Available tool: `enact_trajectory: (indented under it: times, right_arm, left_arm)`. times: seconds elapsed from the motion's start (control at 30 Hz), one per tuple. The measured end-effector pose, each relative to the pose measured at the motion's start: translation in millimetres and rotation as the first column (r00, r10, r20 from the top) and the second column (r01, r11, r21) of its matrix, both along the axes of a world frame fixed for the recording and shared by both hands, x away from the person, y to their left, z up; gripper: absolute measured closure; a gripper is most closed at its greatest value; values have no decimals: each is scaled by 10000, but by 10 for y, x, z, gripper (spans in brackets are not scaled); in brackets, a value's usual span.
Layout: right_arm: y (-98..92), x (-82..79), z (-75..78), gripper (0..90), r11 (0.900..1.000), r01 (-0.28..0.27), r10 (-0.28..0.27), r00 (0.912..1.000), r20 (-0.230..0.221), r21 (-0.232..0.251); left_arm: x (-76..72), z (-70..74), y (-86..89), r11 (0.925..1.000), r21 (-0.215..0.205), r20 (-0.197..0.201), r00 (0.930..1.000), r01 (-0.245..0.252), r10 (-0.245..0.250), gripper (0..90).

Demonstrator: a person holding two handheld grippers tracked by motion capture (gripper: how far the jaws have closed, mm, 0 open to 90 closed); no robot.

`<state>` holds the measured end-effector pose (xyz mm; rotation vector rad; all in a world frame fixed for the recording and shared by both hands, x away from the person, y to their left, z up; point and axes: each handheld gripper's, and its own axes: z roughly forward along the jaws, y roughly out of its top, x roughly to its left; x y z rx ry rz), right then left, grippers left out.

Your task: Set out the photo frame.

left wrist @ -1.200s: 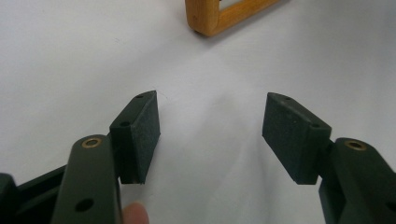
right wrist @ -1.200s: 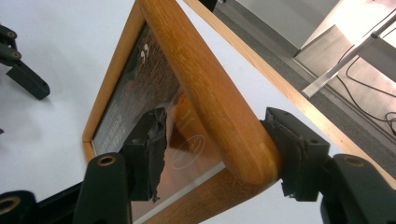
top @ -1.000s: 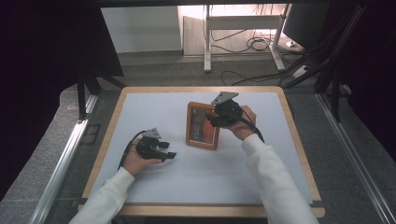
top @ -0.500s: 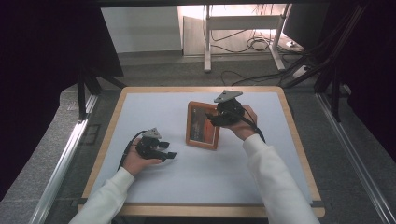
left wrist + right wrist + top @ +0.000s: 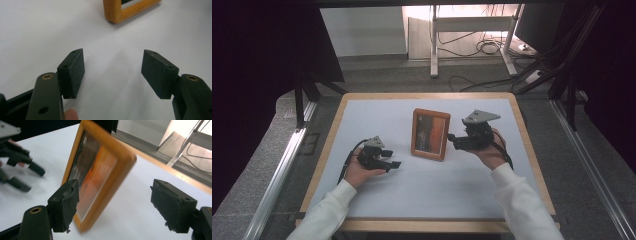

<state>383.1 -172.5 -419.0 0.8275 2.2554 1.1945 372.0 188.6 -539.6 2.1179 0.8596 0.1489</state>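
Both tongs [image 5: 396,164] [image 5: 451,140] wide open, empty

The picture frame [image 5: 430,134] is orange-brown wood around a dark picture with an orange band. Both the left tongs [image 5: 393,164] and the right tongs [image 5: 451,140] are black, each topped by a grey plate. The surface [image 5: 432,185] is white with a light wooden rim. The sleeves [image 5: 517,200] are white.

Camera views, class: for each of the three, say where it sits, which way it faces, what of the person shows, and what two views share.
High view: above the person's side, facing forward and down on the table; both forearms and hands.
Left gripper view: on the left gripper, facing along its open jaws across the table; a fingertip.
Right gripper view: on the right gripper, jaws just opening, facing the picture frame.
Both gripper views share the frame.
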Motion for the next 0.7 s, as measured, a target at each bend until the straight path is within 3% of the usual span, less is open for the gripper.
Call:
enact_trajectory:
  times: [0.1,0.2,0.4,0.5,0.7]
  right_arm:
    - [-132,-133,-98,225,10000,-18,18,10000,-69,41]
    - [-252,-256,-205,226,9997,-35,40,9998,-218,234]
    - [-417,-486,-407,228,9991,-49,67,9992,-406,431]
    - [-492,-590,-506,231,9991,2,17,9990,-438,430]
    - [-586,-689,-613,232,9996,48,-34,9988,-478,283]
  left_arm:
    - [15,14,6,9993,-143,149,9993,-346,348,365]
    - [37,32,4,9975,-346,179,9979,-611,618,438]
    - [89,84,-60,9960,-212,418,9953,-864,873,723]
    - [152,92,-121,9962,-172,328,9958,-849,854,856]
    - [245,70,-241,9975,40,94,9975,-705,704,900]
